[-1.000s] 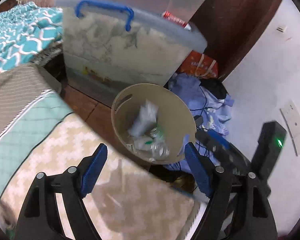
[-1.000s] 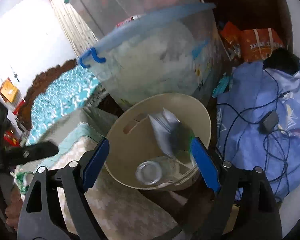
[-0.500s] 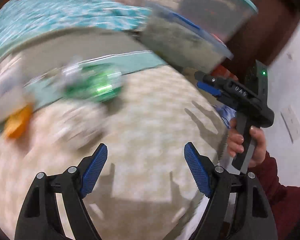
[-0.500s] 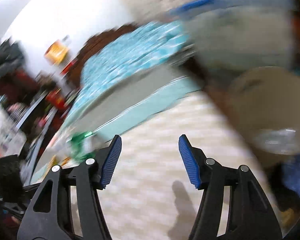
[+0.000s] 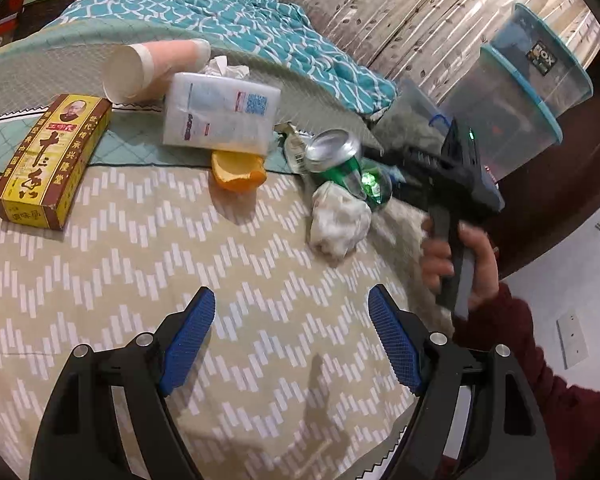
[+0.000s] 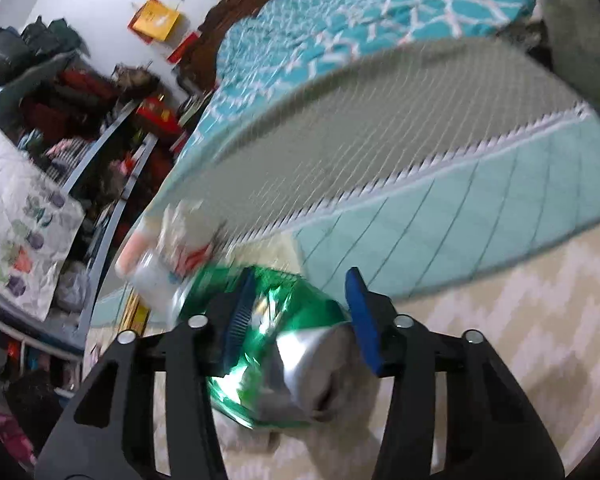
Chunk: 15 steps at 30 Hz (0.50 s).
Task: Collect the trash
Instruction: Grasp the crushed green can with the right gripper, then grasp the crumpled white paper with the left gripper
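The green can lies on its side on the zigzag bedspread, near the edge of the bed and touching a crumpled tissue, and it is framed between the blue pads of the right gripper, whose jaws are closing; whether the pads already press on it cannot be told through the blur, so no firm hold is taken as made. A slip is the likely failure: the can is round, shiny and already dented, so it could be rolled away or squeezed out if it is caught off-centre, and the tissue could be dragged along with it. Being so near the edge, the can could also be knocked to the floor. The left gripper is held wide open over bare bedspread with nothing between its jaws. Left on the bed are a paper cup, a tissue pack, an orange peel and a yellow box printed with large Chinese characters and a small portrait. A barcode and a square code are seen on the tissue pack; "BOX" is read on a clear storage tub
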Available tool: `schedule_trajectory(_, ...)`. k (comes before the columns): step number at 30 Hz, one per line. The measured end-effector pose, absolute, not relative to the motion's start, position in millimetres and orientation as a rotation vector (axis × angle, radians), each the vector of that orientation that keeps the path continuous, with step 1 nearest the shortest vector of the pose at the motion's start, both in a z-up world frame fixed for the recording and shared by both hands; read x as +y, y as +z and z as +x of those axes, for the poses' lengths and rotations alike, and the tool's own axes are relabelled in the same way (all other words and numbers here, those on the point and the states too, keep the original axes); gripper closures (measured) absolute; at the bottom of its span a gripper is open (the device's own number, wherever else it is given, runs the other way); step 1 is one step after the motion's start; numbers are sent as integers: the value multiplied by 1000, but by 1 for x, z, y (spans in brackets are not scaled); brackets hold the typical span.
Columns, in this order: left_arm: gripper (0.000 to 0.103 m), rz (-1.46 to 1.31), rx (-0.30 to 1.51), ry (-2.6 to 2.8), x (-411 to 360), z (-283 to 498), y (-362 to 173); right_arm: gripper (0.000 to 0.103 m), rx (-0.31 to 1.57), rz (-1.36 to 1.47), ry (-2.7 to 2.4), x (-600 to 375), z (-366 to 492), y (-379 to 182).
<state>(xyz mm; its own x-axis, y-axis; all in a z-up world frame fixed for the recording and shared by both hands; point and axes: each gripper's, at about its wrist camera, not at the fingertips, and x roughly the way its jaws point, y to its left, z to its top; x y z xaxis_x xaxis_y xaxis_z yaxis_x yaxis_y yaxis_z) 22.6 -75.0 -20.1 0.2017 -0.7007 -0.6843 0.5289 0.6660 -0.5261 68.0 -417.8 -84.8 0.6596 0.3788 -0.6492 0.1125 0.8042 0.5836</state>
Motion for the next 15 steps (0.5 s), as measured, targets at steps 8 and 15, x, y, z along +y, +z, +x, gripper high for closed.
schedule_trajectory(8, 27, -158, 1078, -929, -102, 24, -28, 54, 852, 693, 299, -351, -49, -88)
schedule_trajectory(15, 27, -154, 1099, -956, -106, 19, -34, 46, 799, 720, 175, -362, -80, -92)
